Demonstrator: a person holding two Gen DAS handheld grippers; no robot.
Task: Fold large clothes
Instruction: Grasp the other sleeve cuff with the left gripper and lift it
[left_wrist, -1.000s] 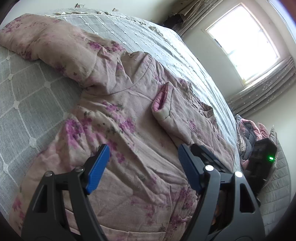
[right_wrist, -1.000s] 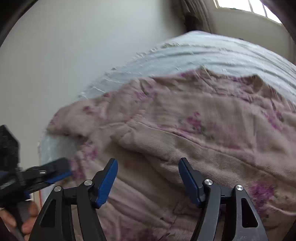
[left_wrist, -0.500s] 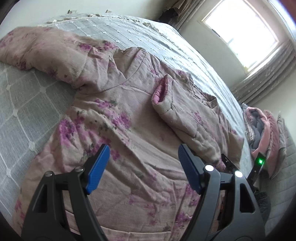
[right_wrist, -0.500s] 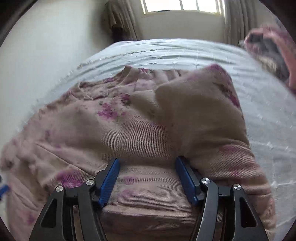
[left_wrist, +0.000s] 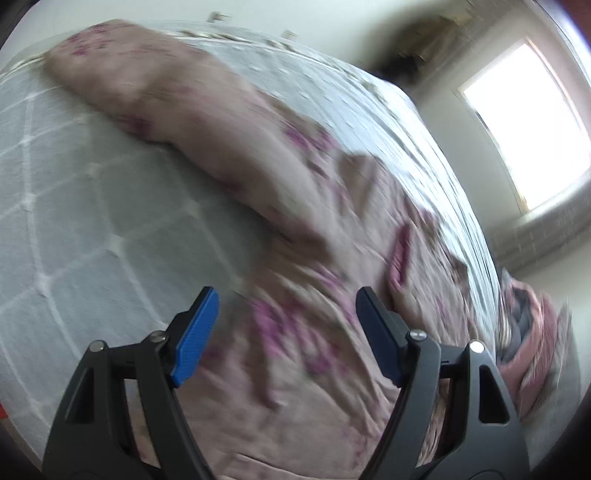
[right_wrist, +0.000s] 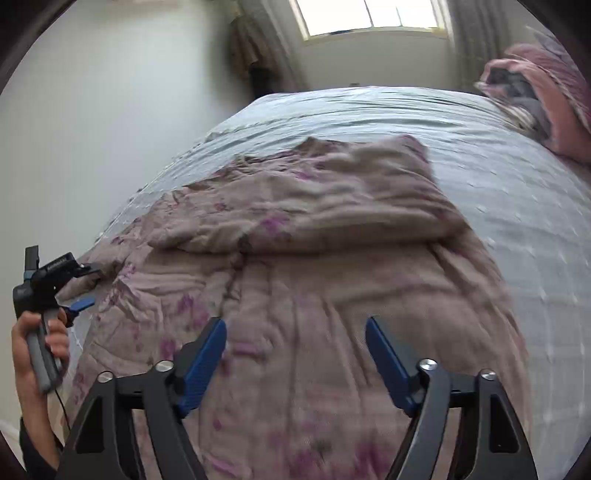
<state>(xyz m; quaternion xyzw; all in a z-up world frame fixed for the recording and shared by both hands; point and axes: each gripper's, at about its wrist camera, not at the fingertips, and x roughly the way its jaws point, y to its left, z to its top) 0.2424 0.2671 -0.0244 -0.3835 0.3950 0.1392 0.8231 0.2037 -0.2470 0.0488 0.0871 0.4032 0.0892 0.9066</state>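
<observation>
On the bed (right_wrist: 517, 192), a pink floral padded jacket (right_wrist: 314, 258) lies spread over the grey quilted cover, one sleeve folded across its body. Above its lower part, the right hand-held gripper (right_wrist: 295, 360) hangs with jaws opening, nothing between the pads. The left hand-held gripper (left_wrist: 284, 332) stands open and empty over the jacket's edge beside the other, outstretched sleeve. A hand (right_wrist: 37, 343) grips its handle. Pink bedding (right_wrist: 546, 107) is piled near the window.
</observation>
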